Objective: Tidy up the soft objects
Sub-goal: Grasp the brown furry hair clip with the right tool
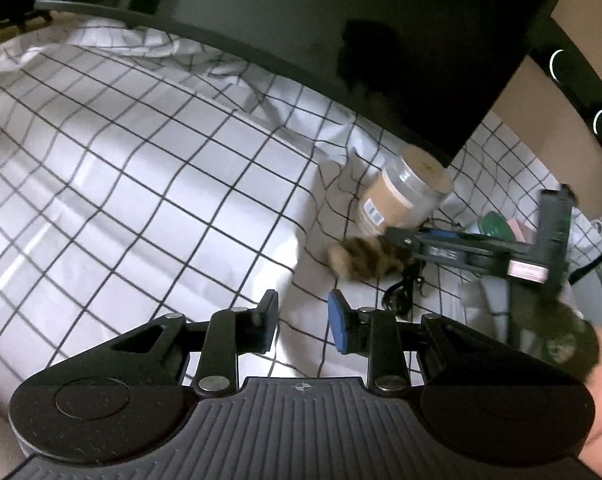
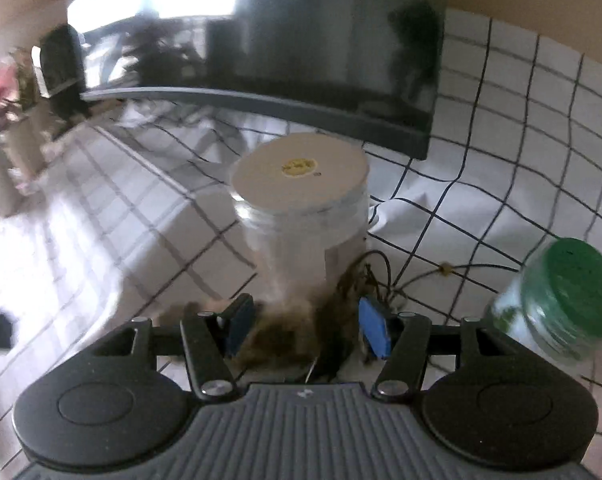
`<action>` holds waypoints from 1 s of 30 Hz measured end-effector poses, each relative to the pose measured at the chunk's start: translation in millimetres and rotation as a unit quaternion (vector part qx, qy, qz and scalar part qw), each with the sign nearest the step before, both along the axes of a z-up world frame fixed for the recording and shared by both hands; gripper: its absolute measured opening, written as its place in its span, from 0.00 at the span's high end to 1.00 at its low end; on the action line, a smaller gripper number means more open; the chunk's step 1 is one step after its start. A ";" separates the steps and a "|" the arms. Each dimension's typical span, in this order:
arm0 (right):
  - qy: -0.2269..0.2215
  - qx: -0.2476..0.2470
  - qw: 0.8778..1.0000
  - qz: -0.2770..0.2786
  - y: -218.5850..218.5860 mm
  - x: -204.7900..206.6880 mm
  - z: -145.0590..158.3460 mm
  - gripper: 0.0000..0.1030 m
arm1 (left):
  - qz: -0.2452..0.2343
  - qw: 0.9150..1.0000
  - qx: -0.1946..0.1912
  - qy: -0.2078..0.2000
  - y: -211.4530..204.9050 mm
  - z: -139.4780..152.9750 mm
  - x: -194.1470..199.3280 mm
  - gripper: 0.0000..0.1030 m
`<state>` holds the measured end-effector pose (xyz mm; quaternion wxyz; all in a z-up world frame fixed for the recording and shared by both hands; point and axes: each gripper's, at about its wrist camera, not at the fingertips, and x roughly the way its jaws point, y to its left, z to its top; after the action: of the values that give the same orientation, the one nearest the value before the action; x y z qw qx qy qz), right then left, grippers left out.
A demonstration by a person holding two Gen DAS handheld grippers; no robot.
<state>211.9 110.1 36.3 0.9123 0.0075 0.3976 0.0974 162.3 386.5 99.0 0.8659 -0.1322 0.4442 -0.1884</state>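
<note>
Right gripper: the right gripper has its blue-padded jaws apart with a mottled brown-and-tan furry soft toy lying between them; the picture is blurred, so whether either pad presses on the fur cannot be told, and I read it as not yet gripped.
Left gripper: the left gripper stands part open with nothing between its pads, over bare cloth.
Furry toy: it lies on the white cloth with a black grid, just in front of the clear plastic jar with a flat cream lid and brown label; in the left wrist view the toy sits at the right gripper's tips.
Black cord: a thin black cord lies tangled beside the toy, touching or close to it.
Second jar: a clear jar with a green lid stands to the right, apart from the toy.
Behind: a dark flat screen stands at the back of the cloth.
Step in hand: picking up the furry toy, judged from the jaws straddling it.
Next move: close on the soft body alone, gently, since the fur will squash; keep the cord out of the jaws and avoid knocking the jar just ahead.
</note>
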 end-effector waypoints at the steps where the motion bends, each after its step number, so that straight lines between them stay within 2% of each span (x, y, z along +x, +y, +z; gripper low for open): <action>1: 0.001 -0.004 1.000 -0.005 1.9 6.0 -4.8 0.43 | -0.008 1.000 -0.002 -0.001 -1.5 -0.9 2.8 0.71; 3: 0.008 0.002 1.000 -0.007 -1.8 9.4 -10.6 0.44 | -0.024 1.000 -0.004 -0.005 -6.7 -1.3 11.1 0.71; 5: 0.019 0.004 1.000 -0.002 -3.1 5.4 -11.9 0.55 | -0.044 0.999 -0.008 -0.008 -15.2 -2.5 21.6 0.71; 6: 0.027 -0.003 1.000 0.005 -2.6 0.1 -11.9 0.65 | -0.052 0.999 -0.012 -0.009 -18.9 -3.1 25.3 0.71; 10: 0.054 0.002 0.998 0.016 -4.8 -32.9 -13.5 0.79 | -0.092 0.995 -0.029 -0.006 -44.7 -8.0 44.1 0.71; 14: 0.075 0.005 0.997 0.012 -12.0 -75.7 -8.9 0.80 | -0.129 0.991 -0.040 0.006 -81.1 -20.6 54.3 0.71; 18: 0.076 -0.009 0.997 -0.034 -34.7 -105.4 -6.9 0.80 | -0.157 0.987 -0.035 0.013 -117.0 -34.3 52.4 0.71; 20: 0.067 -0.024 0.996 -0.056 -49.3 -115.7 -7.8 0.80 | -0.159 0.987 -0.021 0.009 -132.2 -39.6 50.8 0.71; 23: 0.048 -0.031 0.995 -0.084 -72.2 -128.1 -11.8 0.80 | -0.160 0.987 0.020 0.003 -158.9 -44.1 49.0 0.71; 27: 0.029 0.010 0.995 -0.099 -101.7 -138.4 -12.6 0.78 | -0.191 0.980 0.048 0.010 -184.4 -48.9 39.8 0.71; 30: 0.028 0.040 0.994 -0.099 -114.8 -144.5 -9.7 0.69 | -0.211 0.976 0.049 0.012 -195.2 -51.4 28.4 0.71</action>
<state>67.4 -4.7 26.6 0.9051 0.0856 0.4159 0.0225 190.7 191.4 47.6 0.8066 0.0050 0.4812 -0.3434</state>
